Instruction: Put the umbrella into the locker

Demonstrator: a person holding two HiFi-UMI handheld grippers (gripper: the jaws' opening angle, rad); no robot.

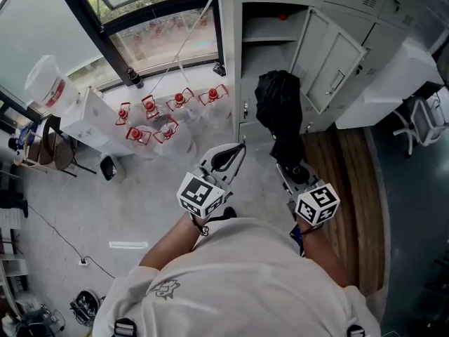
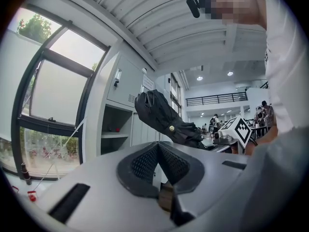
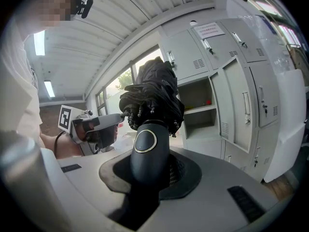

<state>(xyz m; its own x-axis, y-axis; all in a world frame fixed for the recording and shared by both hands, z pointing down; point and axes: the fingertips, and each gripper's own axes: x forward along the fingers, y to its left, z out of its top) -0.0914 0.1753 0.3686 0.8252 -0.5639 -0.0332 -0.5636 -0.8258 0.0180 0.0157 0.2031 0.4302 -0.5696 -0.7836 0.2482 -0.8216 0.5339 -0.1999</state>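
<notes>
One umbrella: the black folded fabric umbrella (image 1: pixel 279 107) is sticking out ahead of the right claw (image 3: pixel 149 170), its bundled canopy hanging near the locker's open front, not yet inside
Where it is going: the grey metal locker (image 1: pixel 231 62) is standing with one door (image 1: pixel 330 69) swung open; a shelf (image 1: pixel 270 39) is dividing the open compartment, and a small red thing (image 1: pixel 283 17) is sitting on the upper level, too small to identify
How it is likely handling: light enough for one hand, by my judgement; the canopy is looking soft and loose, with rib tips dangling, so it is likely to be snagging on a door edge or shelf lip
Where to hold: the smooth dark plastic handle (image 3: pixel 147 149) is the stiff part and the sound place to grip, though its rounded surface is looking slippery; fabric would be giving way under the pads
Right claw: its jaws are standing partly apart, clamping the handle between the pads, with the canopy pointing away from the hand
Left claw (image 2: pixel 158 151): its jaws are meeting at the tips with nothing between them; it is hovering beside the umbrella, touching nothing
</notes>
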